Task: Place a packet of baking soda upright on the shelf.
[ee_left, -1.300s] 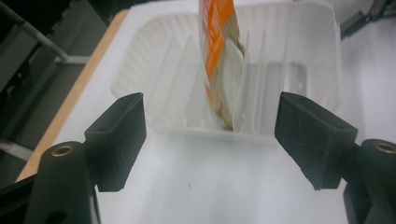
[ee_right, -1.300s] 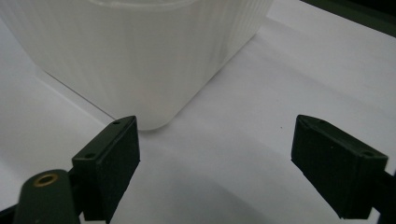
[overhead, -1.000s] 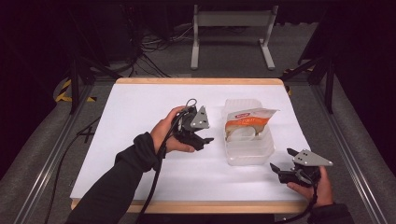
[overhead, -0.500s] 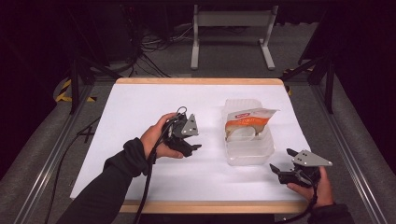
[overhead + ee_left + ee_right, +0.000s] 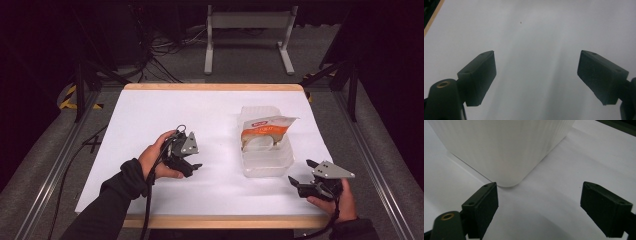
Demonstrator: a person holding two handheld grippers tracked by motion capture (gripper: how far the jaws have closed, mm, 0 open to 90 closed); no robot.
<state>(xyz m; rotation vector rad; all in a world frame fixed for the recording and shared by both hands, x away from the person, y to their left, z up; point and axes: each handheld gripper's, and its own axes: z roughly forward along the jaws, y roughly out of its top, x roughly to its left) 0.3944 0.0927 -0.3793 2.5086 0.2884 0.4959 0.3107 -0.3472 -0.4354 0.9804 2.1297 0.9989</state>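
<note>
A clear plastic tub (image 5: 266, 159) stands on the white table (image 5: 215, 115) right of centre, and an orange-and-white bag (image 5: 264, 133) of flat round pieces rests in it. My left gripper (image 5: 194, 167) is held at mid-table, left of the tub, jaws wide apart over bare white surface (image 5: 536, 50). My right gripper (image 5: 300, 174) hovers near the front right corner, open and empty. In the right gripper view the tub's ribbed corner (image 5: 509, 152) sits just beyond the left jaw tip.
The table has a wooden edge strip (image 5: 215, 221) along the front. Dark floor, cables and a metal stand (image 5: 247, 30) lie beyond the far edge. Metal rails (image 5: 50, 170) run along both sides.
My left hand and gripper have drawn back toward the front left, away from the tub. The right gripper has stayed in place.
</note>
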